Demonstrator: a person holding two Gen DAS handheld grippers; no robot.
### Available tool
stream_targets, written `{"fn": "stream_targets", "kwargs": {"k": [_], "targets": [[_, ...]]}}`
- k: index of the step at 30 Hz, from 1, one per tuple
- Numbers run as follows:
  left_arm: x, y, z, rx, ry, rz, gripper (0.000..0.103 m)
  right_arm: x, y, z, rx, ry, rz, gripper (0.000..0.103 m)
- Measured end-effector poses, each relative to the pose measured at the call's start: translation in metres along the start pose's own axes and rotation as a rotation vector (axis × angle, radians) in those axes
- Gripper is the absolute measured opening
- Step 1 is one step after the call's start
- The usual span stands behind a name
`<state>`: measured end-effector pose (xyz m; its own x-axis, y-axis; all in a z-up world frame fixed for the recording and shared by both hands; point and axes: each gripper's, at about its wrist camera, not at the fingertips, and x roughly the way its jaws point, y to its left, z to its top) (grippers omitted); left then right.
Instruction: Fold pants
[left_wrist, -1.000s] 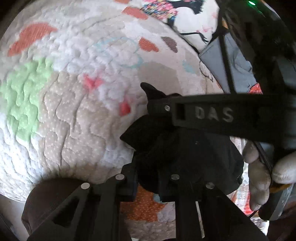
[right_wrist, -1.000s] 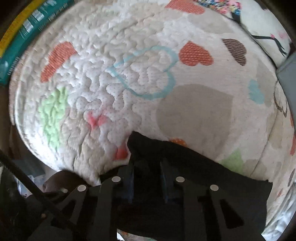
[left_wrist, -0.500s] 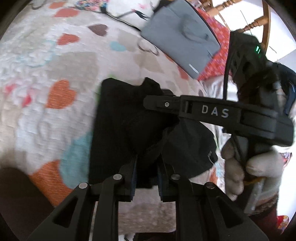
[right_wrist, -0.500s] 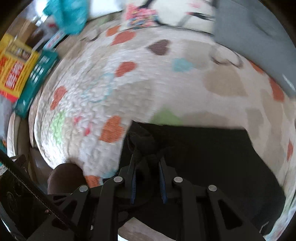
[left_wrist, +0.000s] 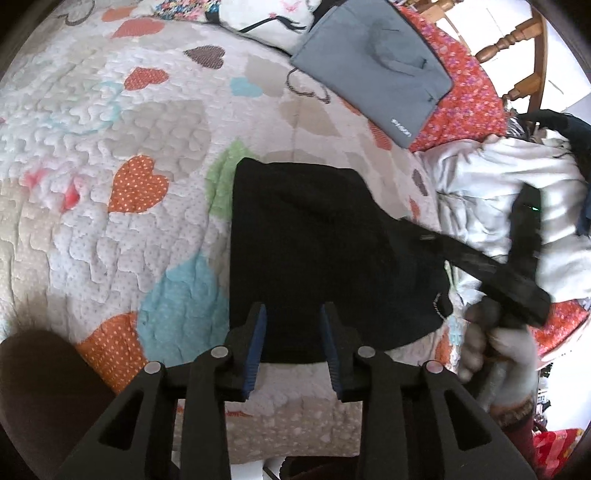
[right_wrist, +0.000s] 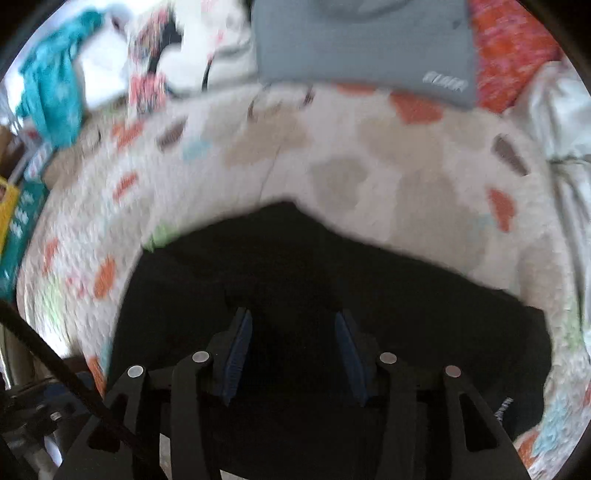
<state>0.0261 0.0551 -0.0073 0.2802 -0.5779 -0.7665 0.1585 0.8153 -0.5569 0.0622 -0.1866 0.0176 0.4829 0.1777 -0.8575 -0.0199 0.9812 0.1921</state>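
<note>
Both grippers (left_wrist: 291, 317) (right_wrist: 293, 325) agape over soft, black folded pants (left_wrist: 314, 240).

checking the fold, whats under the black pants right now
The black pants lie flat on the heart-patterned quilt, which shows on all sides of them. A green heart and a blue heart run under their left edge. Any layers folded underneath are hidden.

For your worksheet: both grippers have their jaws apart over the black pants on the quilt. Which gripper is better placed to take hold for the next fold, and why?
Probably the left gripper: its open jaws frame the near edge of the black pants. The right gripper hangs over the cloth's middle, no edge between its fingers.
</note>
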Motion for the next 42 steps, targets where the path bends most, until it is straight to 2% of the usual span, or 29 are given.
{"fn": "stream_targets", "kwargs": {"k": [1,3,5,8,10,11,13,15,18,19,22,26,29,32,35,37,42], "targets": [[0.002,0.002,0.001,0.003,0.006,0.005,0.028,-0.007,0.001,0.000,0.014,-0.017,0.057,0.051],[0.013,-0.002,0.001,0.017,0.021,0.027,0.028,-0.015,0.007,0.000,0.055,-0.020,0.231,0.051],[0.020,-0.003,-0.003,0.029,0.041,0.051,0.028,-0.008,0.010,-0.003,0.115,0.019,0.400,0.051],[0.033,0.001,-0.008,0.041,0.070,0.102,0.029,0.018,0.012,-0.014,0.217,0.097,0.516,0.051],[0.033,0.008,-0.010,0.026,0.069,0.080,0.029,0.037,0.008,-0.028,0.265,0.146,0.469,0.051],[0.033,0.010,-0.009,0.021,0.071,0.070,0.029,0.045,0.004,-0.038,0.281,0.160,0.413,0.047],[0.031,0.013,-0.007,0.014,0.079,0.047,0.029,0.046,-0.005,-0.054,0.299,0.126,0.411,0.029],[0.026,0.015,-0.006,0.022,0.079,0.037,0.029,0.038,-0.011,-0.063,0.297,0.075,0.410,0.027],[0.015,0.010,-0.005,0.047,0.050,0.042,0.030,0.022,-0.008,-0.061,0.237,0.032,0.324,0.031],[0.013,0.009,-0.005,0.053,0.040,0.044,0.031,0.015,-0.005,-0.056,0.206,0.009,0.282,0.038],[0.010,0.010,-0.007,0.047,0.032,0.044,0.036,0.006,-0.003,-0.041,0.178,-0.029,0.272,0.041],[0.018,0.013,-0.011,0.029,0.059,0.065,0.036,0.028,-0.007,-0.026,0.264,-0.034,0.317,0.043],[0.014,0.006,-0.012,0.050,0.050,0.077,0.036,0.054,-0.012,-0.020,0.289,-0.009,0.222,0.044],[0.004,0.001,-0.012,0.077,0.031,0.102,0.039,0.049,-0.013,-0.019,0.246,-0.033,0.156,0.043],[0.000,-0.006,-0.006,0.106,0.029,0.104,0.040,0.030,-0.025,-0.025,0.263,-0.077,0.103,0.045],[0.000,-0.017,0.000,0.149,0.023,0.106,0.040,0.008,-0.042,-0.039,0.302,-0.117,0.100,0.045],[0.015,-0.066,0.022,0.280,0.051,0.074,0.044,-0.058,-0.098,-0.095,0.475,-0.267,0.045,0.054]]}}
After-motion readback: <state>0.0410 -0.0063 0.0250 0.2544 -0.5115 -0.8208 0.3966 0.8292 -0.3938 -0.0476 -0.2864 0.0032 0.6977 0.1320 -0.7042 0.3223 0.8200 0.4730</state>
